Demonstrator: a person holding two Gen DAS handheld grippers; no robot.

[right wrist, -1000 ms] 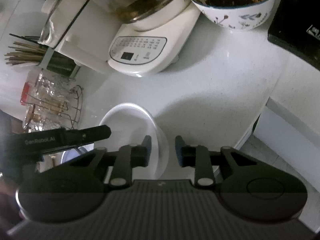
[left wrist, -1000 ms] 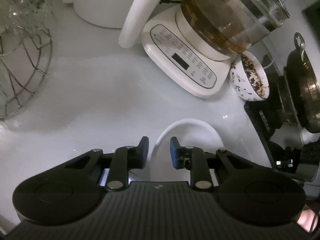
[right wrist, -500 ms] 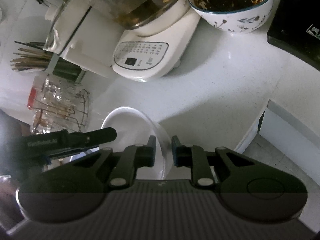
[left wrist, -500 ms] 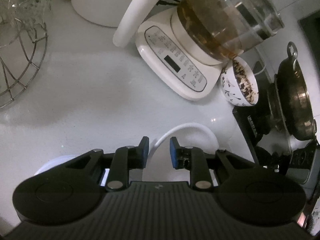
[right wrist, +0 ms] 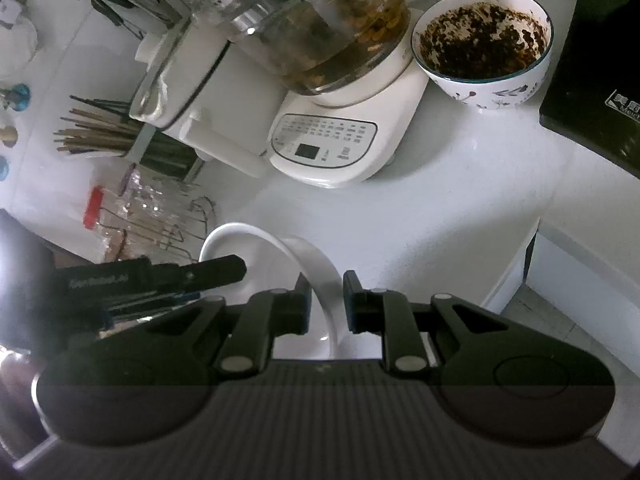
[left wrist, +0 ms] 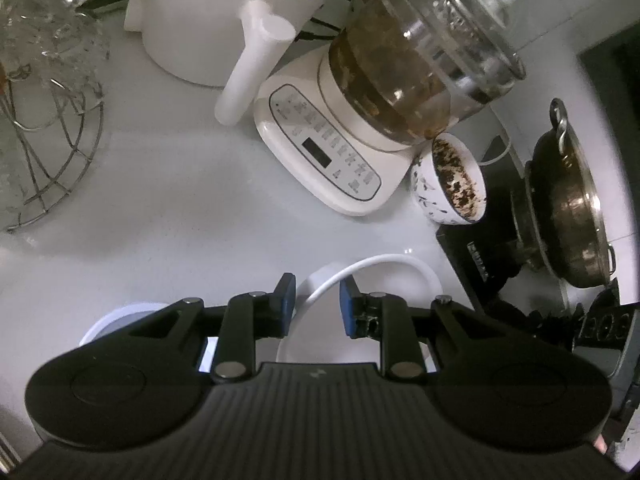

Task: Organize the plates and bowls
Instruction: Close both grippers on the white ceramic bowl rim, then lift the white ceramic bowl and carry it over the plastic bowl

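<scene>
A white bowl [left wrist: 384,280] is held off the white counter by both grippers. My left gripper [left wrist: 318,300] is shut on its rim at one side. My right gripper [right wrist: 326,298] is shut on the bowl's rim [right wrist: 316,268] at the opposite side; the left gripper's fingers [right wrist: 208,270] show across the bowl in the right wrist view. A second white dish [left wrist: 120,316] lies on the counter below, mostly hidden by the left gripper. A patterned bowl [left wrist: 448,184] with dark residue stands by the kettle base; it also shows in the right wrist view [right wrist: 484,48].
A glass kettle on a white control base [left wrist: 332,152] and a white jug [left wrist: 224,32] stand at the back. A wire rack of glasses [left wrist: 44,112] is at the left. A dark pot [left wrist: 568,200] sits on a black cooktop [right wrist: 600,92]. Chopsticks [right wrist: 96,136] stand behind.
The right gripper has closed on the bowl's rim. Both grippers have risen with the bowl, and the second white dish below has come into view.
</scene>
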